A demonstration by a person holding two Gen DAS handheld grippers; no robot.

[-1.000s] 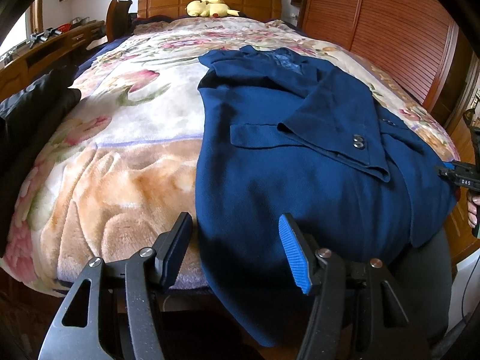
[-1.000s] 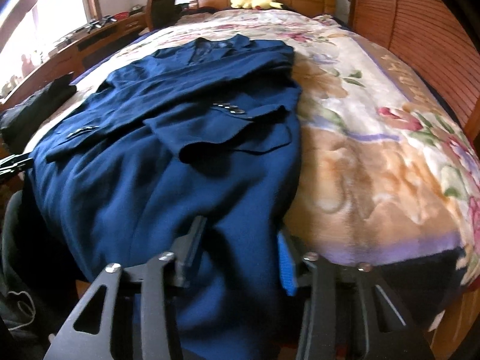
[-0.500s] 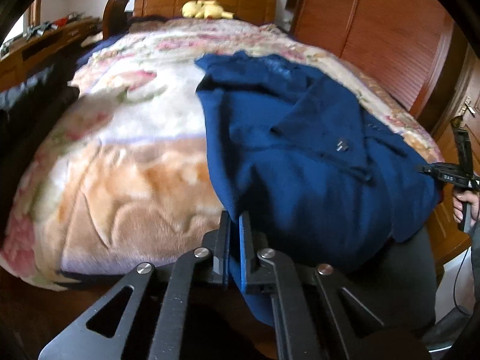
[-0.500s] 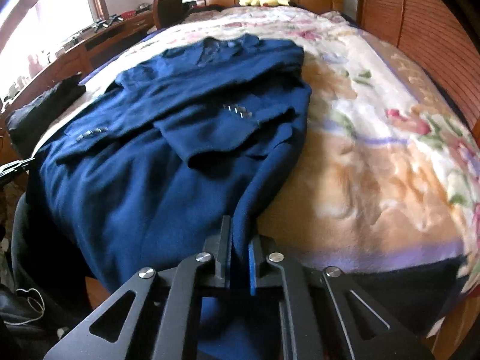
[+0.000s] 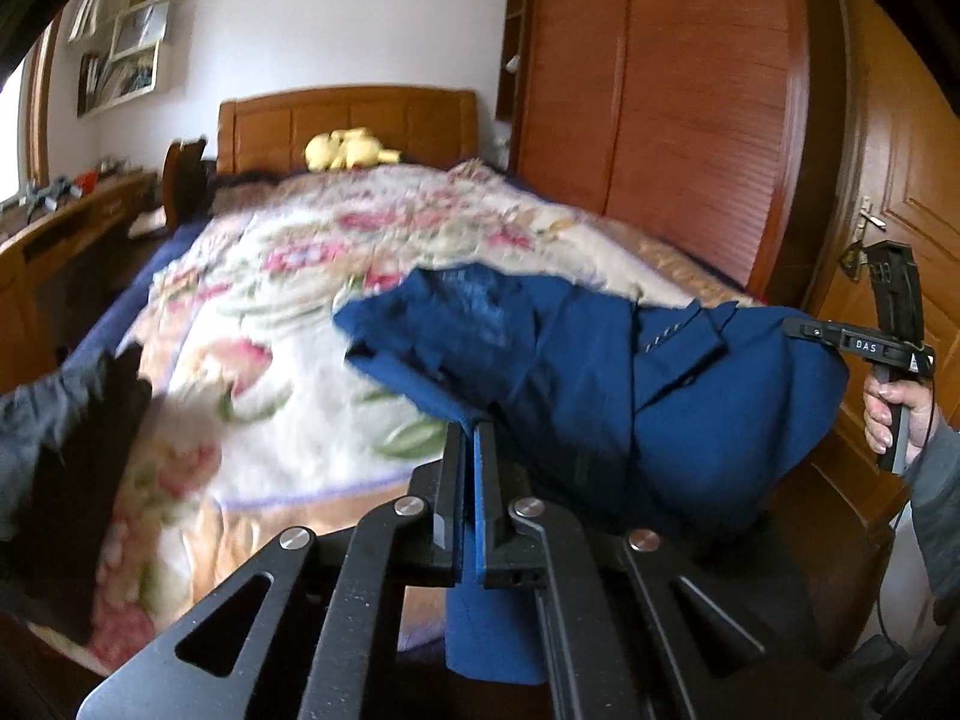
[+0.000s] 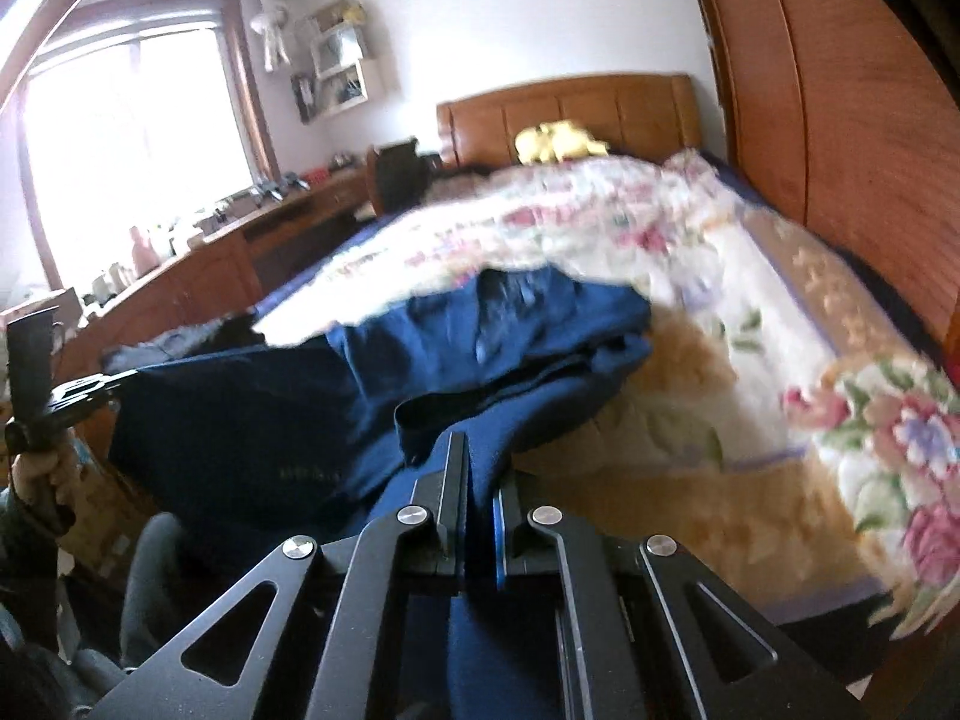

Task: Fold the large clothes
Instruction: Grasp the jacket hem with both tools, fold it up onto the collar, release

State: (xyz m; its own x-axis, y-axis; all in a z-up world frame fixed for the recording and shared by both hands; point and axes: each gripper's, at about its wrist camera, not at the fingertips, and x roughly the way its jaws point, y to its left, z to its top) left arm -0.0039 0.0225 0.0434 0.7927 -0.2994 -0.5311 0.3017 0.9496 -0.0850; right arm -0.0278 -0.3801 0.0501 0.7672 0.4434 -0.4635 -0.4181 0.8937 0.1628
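Closed both tongs within the last second, left tongs [image 5: 472,438] and right tongs [image 6: 478,468] each pinching a bottom corner of the blue coat [image 5: 690,396], then raised that hem off the bed [image 5: 270,324], likely starting a hem-to-collar fold. Ran lengthwise along the bed, collar toward the headboard [image 5: 348,120], hem nearest and aloft.

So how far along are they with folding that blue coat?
Early on. Done: the sleeves of the coat look already laid across its front. In hand: the left gripper and the right gripper are each shut on a corner of the hem, lifted off the bed. Left: carrying the hem toward the collar and laying it flat, then perhaps another fold.
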